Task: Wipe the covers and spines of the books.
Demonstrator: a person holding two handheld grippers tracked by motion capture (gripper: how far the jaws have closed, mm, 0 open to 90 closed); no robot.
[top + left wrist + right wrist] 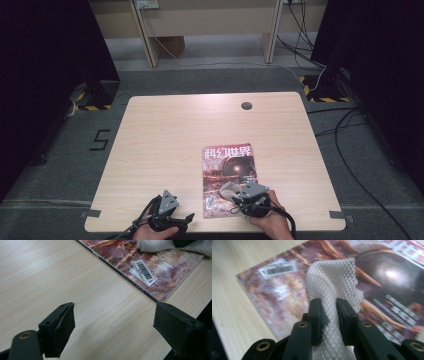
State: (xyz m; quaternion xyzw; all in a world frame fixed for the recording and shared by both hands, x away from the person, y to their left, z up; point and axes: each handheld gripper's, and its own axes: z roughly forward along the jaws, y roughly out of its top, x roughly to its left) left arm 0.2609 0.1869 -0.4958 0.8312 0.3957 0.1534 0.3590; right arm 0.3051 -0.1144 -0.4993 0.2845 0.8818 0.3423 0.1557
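Right gripper (329,315) clamped on white quilted cloth (332,282), bunched over near end of magazine (228,180). Left gripper (113,322) agape, idle beside magazine's spine. Likely light, limp, grippy; best pinched at a bunched fold.

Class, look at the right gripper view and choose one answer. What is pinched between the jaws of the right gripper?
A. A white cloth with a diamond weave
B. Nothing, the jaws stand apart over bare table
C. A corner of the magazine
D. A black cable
A: in the right gripper view the right gripper is closed on the white cloth, which bunches up over the magazine cover lying on the table.
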